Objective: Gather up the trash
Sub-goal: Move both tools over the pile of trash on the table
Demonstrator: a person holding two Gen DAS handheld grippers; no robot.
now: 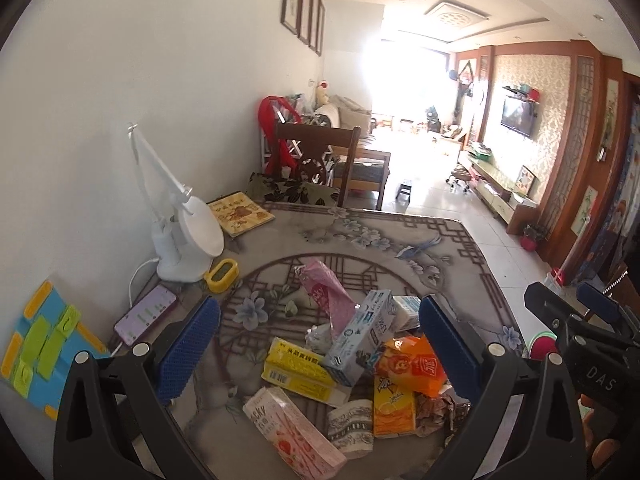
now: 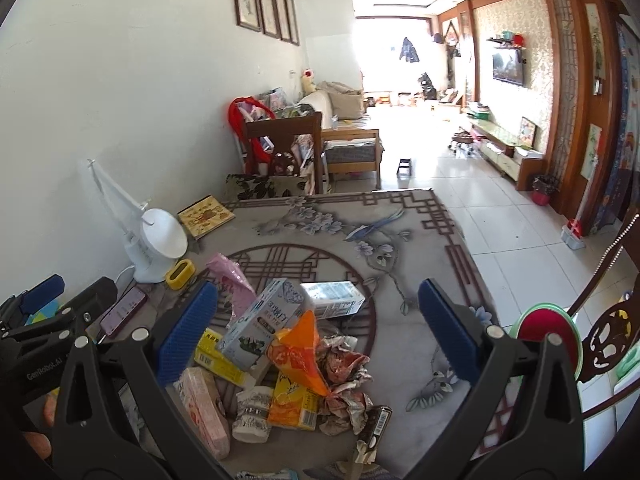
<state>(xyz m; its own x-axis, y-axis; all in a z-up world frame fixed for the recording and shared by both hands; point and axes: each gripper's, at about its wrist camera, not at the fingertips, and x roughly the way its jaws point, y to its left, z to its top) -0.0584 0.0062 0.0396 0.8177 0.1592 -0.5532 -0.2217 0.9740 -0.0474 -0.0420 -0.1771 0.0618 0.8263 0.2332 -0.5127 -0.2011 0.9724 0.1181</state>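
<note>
On table [image 1: 360,232]: trash pile [image 1: 344,364]; both jaws apparently empty.

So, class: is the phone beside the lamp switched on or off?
On: the phone shows a lit screen with green message bubbles, and a white cable runs to it.

Your worktop [image 1: 400,240] wears a grey cloth with pale blue flowers and dark brown lattice lines. On it you have an orange snack bag [image 1: 414,364], a yellow box [image 1: 296,372], a pink foil wrapper [image 1: 324,292], a pale blue carton [image 1: 360,336] and a pink-and-white box [image 1: 292,432]. The lamp [image 1: 188,236] is white, and both gripper pads [image 1: 186,352] are blue on black frames.
</note>
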